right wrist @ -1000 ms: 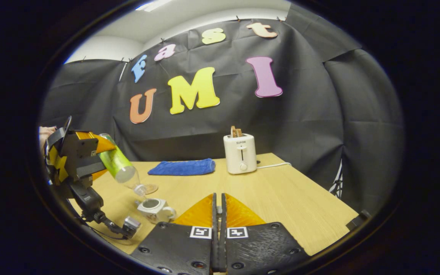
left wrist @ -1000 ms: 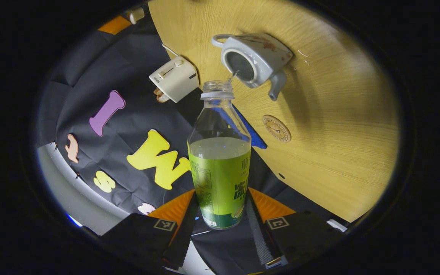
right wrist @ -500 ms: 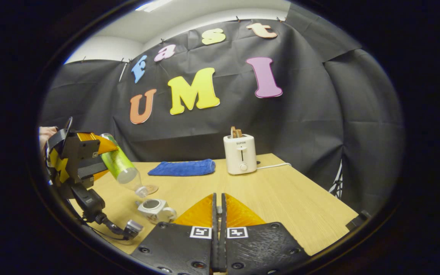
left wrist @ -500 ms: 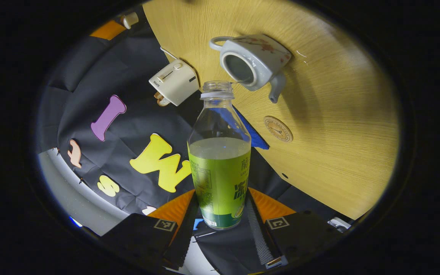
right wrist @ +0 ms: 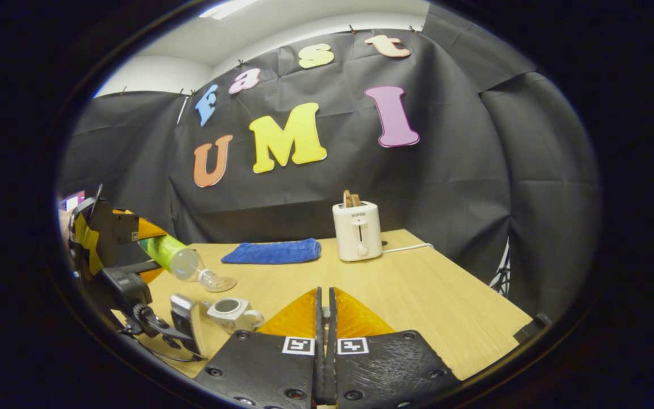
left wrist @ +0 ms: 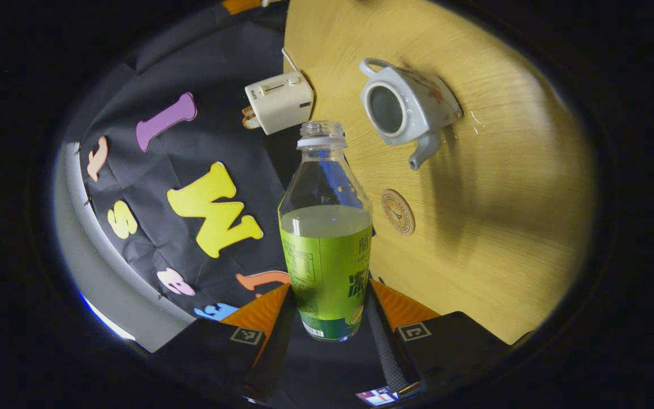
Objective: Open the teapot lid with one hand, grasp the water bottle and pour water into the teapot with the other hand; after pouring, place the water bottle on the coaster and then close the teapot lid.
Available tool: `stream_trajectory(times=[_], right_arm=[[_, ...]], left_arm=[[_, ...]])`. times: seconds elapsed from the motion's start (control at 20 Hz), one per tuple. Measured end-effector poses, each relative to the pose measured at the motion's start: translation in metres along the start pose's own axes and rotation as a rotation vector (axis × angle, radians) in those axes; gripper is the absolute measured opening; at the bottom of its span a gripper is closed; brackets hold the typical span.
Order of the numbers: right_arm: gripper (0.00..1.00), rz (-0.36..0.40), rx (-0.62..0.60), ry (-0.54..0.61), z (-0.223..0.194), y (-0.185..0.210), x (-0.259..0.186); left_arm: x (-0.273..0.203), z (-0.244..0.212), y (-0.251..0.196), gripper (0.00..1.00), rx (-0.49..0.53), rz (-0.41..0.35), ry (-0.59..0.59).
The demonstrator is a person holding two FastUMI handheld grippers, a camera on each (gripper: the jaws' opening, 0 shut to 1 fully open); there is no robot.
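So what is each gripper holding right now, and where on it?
The left gripper holds the water bottle by its lower body, one finger on each side of the label. The right gripper looks closed, and whether it holds the lid cannot be told.

Dim, fisheye-warped frames; a soft shadow crosses the table, lit perhaps from overhead.

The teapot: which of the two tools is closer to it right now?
Left. The left tool, holding the water bottle, hangs just beside the teapot. The right tool sits a bit farther off on the teapot's handle side.
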State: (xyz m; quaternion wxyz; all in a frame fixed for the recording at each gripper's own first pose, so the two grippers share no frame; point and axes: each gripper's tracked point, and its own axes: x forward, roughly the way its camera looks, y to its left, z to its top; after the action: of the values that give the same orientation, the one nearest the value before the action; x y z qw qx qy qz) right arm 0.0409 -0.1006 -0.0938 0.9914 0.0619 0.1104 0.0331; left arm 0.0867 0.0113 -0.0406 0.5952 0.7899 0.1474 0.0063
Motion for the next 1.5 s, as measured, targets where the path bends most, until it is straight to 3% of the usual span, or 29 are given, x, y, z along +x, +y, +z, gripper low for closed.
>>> stream_trajectory(times=[0.3, 0.45, 0.5, 0.7, 0.9, 1.2, 1.5], right_arm=[[0.00, 0.019, -0.001, -0.025, 0.014, 0.012, -0.002], [0.00, 0.020, -0.023, -0.032, 0.024, 0.021, -0.003], [0.00, 0.024, -0.032, -0.036, 0.026, 0.026, -0.004], [0.00, 0.035, -0.046, -0.043, 0.030, 0.044, -0.006], [0.00, 0.038, -0.048, -0.044, 0.029, 0.059, -0.004], [0.00, 0.047, -0.056, -0.035, 0.022, 0.067, 0.003], [0.00, 0.044, -0.045, -0.018, 0.012, 0.063, 0.010]], left_arm=[[-0.016, 0.004, -0.043, 0.71, -0.657, -0.181, -0.042], [-0.017, 0.009, -0.044, 0.71, -0.908, -0.191, -0.069], [-0.018, 0.011, -0.046, 0.67, -0.972, -0.195, -0.073], [-0.020, 0.006, -0.046, 0.71, -1.262, -0.200, -0.115], [-0.015, 0.004, -0.023, 0.72, -1.576, -0.189, -0.220], [0.022, 0.016, 0.013, 0.72, -1.777, -0.193, -0.329], [0.075, 0.028, 0.026, 0.72, -1.778, -0.207, -0.351]])
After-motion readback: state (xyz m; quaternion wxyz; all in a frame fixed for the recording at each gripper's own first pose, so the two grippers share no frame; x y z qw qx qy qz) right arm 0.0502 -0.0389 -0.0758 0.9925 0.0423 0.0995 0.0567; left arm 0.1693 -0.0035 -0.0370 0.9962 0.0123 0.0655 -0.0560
